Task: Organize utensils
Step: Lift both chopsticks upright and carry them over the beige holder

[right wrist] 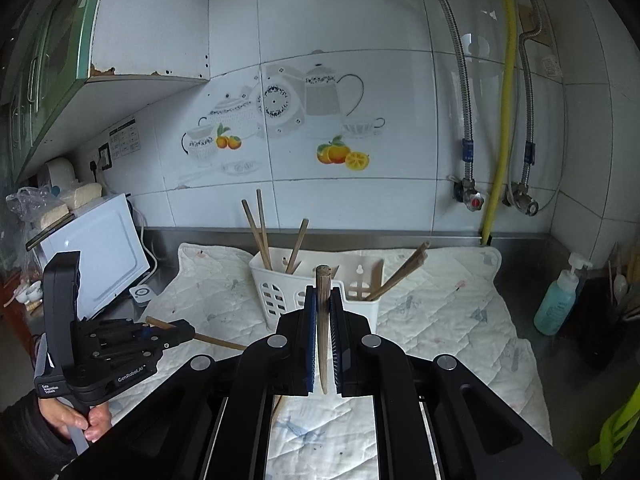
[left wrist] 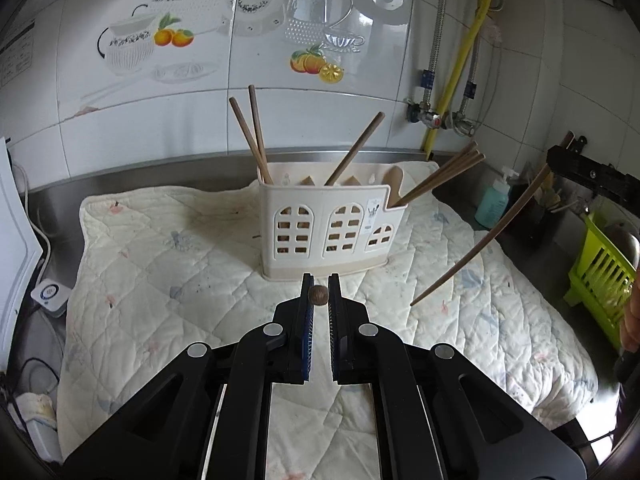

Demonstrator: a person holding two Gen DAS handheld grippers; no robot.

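A cream utensil holder (left wrist: 326, 230) with arched window cutouts stands on a quilted cloth (left wrist: 160, 264); it also shows in the right wrist view (right wrist: 280, 292). Several brown chopsticks (left wrist: 252, 136) stand in its compartments. My left gripper (left wrist: 319, 294) is shut on a chopstick (left wrist: 318, 295) seen end-on, just in front of the holder. My right gripper (right wrist: 323, 300) is shut on another chopstick (right wrist: 322, 320), held near upright before the holder. That chopstick (left wrist: 484, 236) hangs in the air at the right of the left wrist view. The left gripper (right wrist: 176, 330) shows at lower left with its chopstick (right wrist: 216, 342).
Tiled wall with pipes (left wrist: 460, 60) behind. A white appliance (right wrist: 96, 252) stands at left, a small white device (left wrist: 50, 294) beside it. A blue soap bottle (right wrist: 558, 300) and a green rack (left wrist: 600, 276) are at right. The cloth lies on a steel counter (left wrist: 52, 200).
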